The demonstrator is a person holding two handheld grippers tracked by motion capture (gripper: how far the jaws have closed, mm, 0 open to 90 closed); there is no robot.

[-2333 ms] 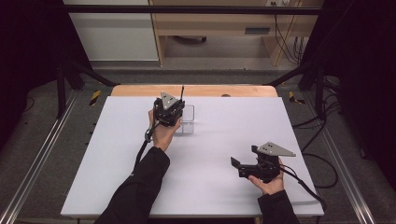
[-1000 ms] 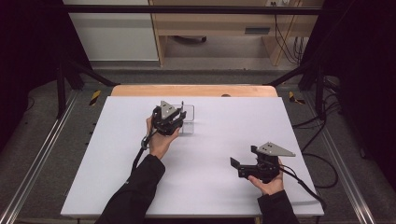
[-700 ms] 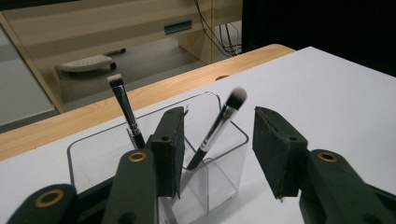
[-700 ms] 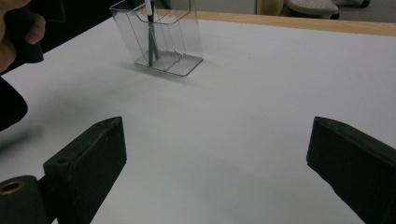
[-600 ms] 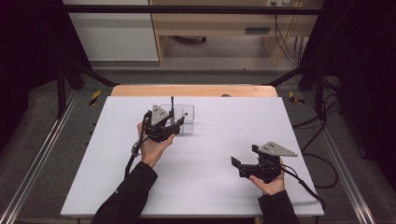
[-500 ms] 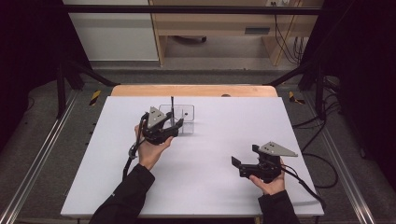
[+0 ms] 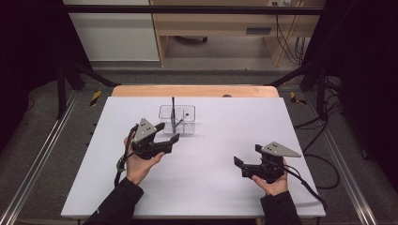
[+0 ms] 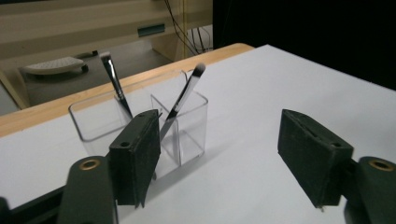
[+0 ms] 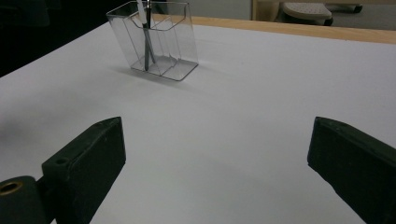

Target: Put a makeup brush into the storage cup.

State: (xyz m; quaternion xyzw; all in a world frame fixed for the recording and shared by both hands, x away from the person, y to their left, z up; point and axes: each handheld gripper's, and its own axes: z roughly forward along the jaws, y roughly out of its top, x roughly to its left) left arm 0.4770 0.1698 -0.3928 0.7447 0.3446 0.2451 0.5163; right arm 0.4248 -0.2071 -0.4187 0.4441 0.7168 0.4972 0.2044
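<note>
Left gripper (image 7: 166, 132): jaws just opened, nothing between, backed off nearward-left from clear organizer (image 7: 177, 119) | brushes (image 8: 183, 100) standing inside at far centre, placement apparently done | right gripper (image 7: 244, 158): open, empty, near right.

The left gripper (image 7: 170, 132) now sits back from the clear organizer (image 7: 177, 119), nearer the person and further left than before. Its jaws have just been opening and hold nothing. The brush (image 7: 173, 114) it held stands free in the organizer.
</note>
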